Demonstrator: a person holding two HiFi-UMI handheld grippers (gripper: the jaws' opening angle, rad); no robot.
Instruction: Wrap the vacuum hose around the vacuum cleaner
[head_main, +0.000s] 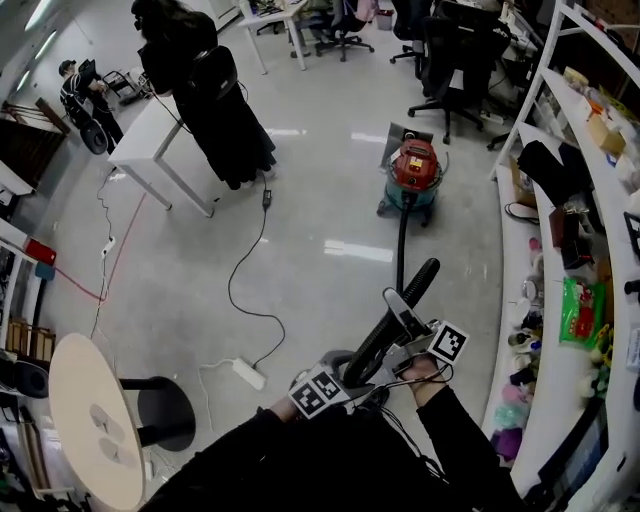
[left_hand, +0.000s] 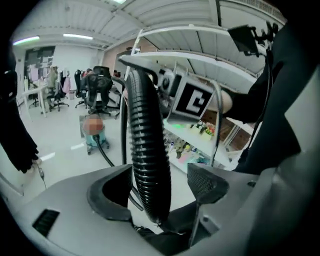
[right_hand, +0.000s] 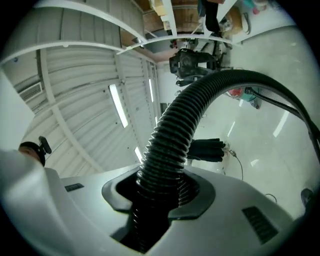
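Observation:
The red and teal vacuum cleaner (head_main: 413, 170) stands on the floor some way ahead, and its black ribbed hose (head_main: 402, 240) runs from it back toward me. My right gripper (head_main: 400, 318) is shut on the thick end of the hose (right_hand: 175, 135), with both jaws pressed against the ribs (right_hand: 160, 192). Just below it, my left gripper (head_main: 350, 375) is open. The hose (left_hand: 145, 150) passes between its wide jaws (left_hand: 159, 187), with a gap to the right-hand pad (left_hand: 207, 182). The vacuum cleaner (left_hand: 94, 131) shows small in the distance in the left gripper view.
A person in black (head_main: 200, 90) stands by a white table (head_main: 150, 140) at the far left. A power strip (head_main: 248, 375) with its cable lies on the floor near me. A round wooden table (head_main: 85, 410) is at my left. Cluttered shelves (head_main: 590, 250) line the right, and office chairs (head_main: 450, 60) stand behind the vacuum cleaner.

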